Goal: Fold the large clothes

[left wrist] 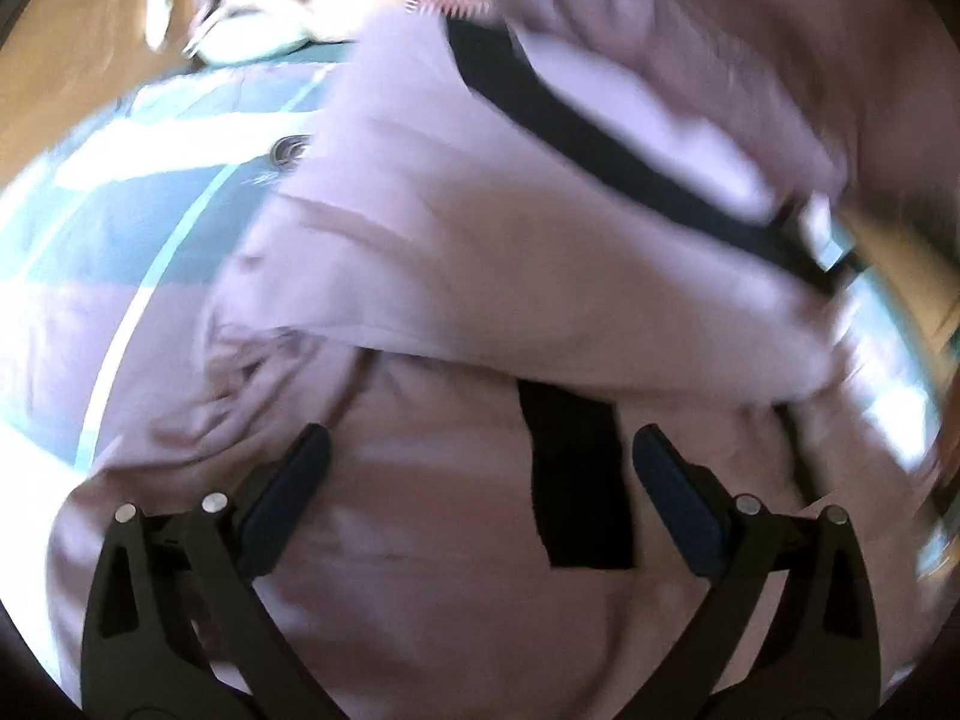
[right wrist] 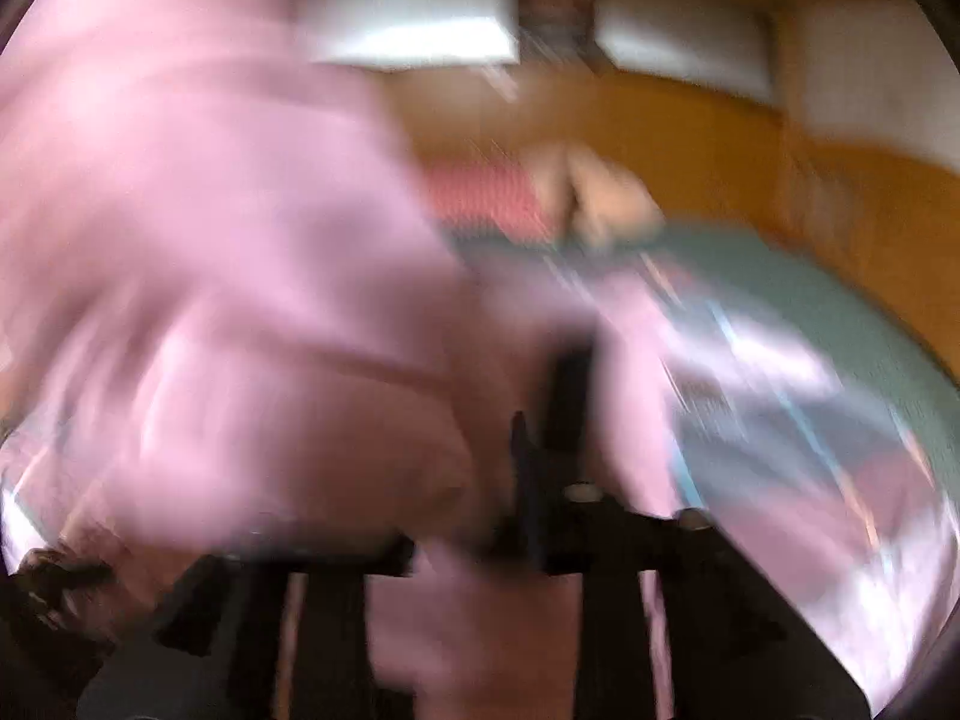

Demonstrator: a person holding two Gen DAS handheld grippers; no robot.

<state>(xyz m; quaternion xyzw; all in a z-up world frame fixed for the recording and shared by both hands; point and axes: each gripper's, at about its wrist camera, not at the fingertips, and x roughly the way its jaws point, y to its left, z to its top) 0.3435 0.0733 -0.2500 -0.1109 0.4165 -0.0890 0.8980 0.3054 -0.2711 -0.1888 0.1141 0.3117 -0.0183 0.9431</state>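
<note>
A large pale pink garment (left wrist: 480,252) with black stripes (left wrist: 576,480) lies spread over a teal mat (left wrist: 150,198). My left gripper (left wrist: 480,468) is open just above the pink cloth and holds nothing. In the right wrist view, which is heavily blurred, the same pink garment (right wrist: 210,270) hangs in a bulky fold at the left. My right gripper (right wrist: 540,438) appears shut on a fold of the pink cloth by a black stripe (right wrist: 570,396).
A wooden floor (left wrist: 72,48) surrounds the teal mat (right wrist: 840,312). White cloth (left wrist: 252,24) and a red-striped item (left wrist: 444,3) lie beyond the mat. White furniture (right wrist: 420,24) stands at the back.
</note>
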